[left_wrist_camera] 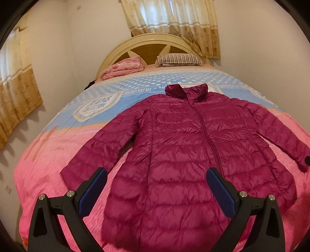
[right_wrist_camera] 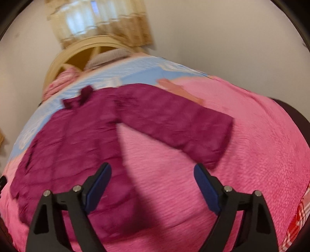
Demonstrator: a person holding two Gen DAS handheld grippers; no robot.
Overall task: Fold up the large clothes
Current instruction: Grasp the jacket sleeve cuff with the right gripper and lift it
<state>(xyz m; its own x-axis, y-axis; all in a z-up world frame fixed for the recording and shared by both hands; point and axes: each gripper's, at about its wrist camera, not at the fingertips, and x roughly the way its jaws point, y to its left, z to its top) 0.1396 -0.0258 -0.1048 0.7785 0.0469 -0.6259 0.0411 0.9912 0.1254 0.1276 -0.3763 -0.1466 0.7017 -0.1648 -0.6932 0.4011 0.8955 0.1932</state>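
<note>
A magenta quilted puffer jacket (left_wrist_camera: pixel 184 155) lies flat and zipped on the bed, collar toward the headboard, both sleeves spread outward. My left gripper (left_wrist_camera: pixel 156 175) hangs open above the jacket's lower left front, with nothing between its blue-padded fingers (left_wrist_camera: pixel 93 192). In the blurred right wrist view the same jacket (right_wrist_camera: pixel 77 147) lies to the left, and its right sleeve (right_wrist_camera: pixel 178 126) stretches out toward the right. My right gripper (right_wrist_camera: pixel 152 171) is open over the pink cover, between the jacket's body and that sleeve's cuff, holding nothing.
The bed carries a pink and blue cover (left_wrist_camera: pixel 50 155). A striped pillow (left_wrist_camera: pixel 179 59) and a folded pink blanket (left_wrist_camera: pixel 124 67) lie by the curved wooden headboard (left_wrist_camera: pixel 147 41). Curtains (left_wrist_camera: pixel 170 17) hang behind. Walls stand close on both sides.
</note>
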